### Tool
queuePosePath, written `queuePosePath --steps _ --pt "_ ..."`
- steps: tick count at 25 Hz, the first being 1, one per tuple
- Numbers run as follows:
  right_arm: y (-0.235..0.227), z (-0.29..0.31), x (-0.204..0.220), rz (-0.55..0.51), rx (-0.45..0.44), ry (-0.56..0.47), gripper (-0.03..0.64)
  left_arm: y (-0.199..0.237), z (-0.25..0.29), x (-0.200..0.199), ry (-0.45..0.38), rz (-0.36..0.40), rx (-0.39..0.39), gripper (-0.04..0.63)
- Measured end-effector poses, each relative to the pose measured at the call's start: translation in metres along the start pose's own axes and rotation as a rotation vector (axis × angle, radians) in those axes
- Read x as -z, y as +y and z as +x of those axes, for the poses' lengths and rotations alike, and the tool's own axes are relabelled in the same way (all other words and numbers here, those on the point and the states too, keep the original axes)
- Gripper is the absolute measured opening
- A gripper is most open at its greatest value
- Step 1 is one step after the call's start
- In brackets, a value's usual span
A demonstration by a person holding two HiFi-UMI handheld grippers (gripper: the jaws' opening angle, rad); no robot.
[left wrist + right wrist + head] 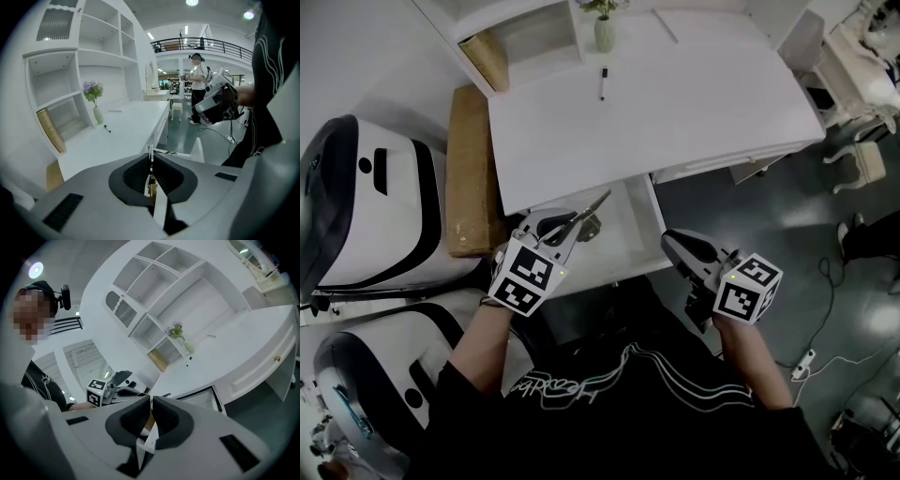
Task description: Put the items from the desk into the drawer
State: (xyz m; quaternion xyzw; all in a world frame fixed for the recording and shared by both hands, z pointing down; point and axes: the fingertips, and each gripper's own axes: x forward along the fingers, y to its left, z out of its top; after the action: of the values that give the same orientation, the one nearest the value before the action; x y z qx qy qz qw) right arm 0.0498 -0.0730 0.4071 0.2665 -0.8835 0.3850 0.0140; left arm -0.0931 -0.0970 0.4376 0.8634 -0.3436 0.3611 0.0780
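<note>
My left gripper (567, 225) is shut on a pair of metal scissors (583, 216), held over the open white drawer (630, 246) under the desk's front edge. In the left gripper view, the thin blade (150, 154) stands pinched between the dark pads of my left gripper (151, 161). My right gripper (682, 247) hangs just right of the drawer's front corner, shut with nothing in it; in its own view the right gripper (151, 404) has its pads together. A black pen (603, 82) lies on the white desk (694, 103) near a vase of flowers (605, 33).
A long brown box (472, 169) lies beside the desk's left end, and a brown book (487, 58) leans in the shelf unit. White machines (366, 206) stand at the left. A white chair (862, 159) and floor cables sit at the right. A person (199, 89) stands far off.
</note>
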Motion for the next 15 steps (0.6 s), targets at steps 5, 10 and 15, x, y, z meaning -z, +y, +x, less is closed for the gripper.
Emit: queuePosePath --steps 5,10,15 --pt "0.004 -0.014 0.011 0.018 -0.006 -0.017 0.049 -0.023 0.018 0.024 0.029 0.037 0.044 0.040" --pt "-0.018 -0.021 0.018 0.023 0.046 0.010 0.049 -0.024 0.063 0.056 0.115 0.110 0.021 0.040" --pt "-0.040 -0.019 0.017 0.048 0.072 0.025 0.049 -0.018 0.114 0.083 0.161 0.154 0.014 0.040"
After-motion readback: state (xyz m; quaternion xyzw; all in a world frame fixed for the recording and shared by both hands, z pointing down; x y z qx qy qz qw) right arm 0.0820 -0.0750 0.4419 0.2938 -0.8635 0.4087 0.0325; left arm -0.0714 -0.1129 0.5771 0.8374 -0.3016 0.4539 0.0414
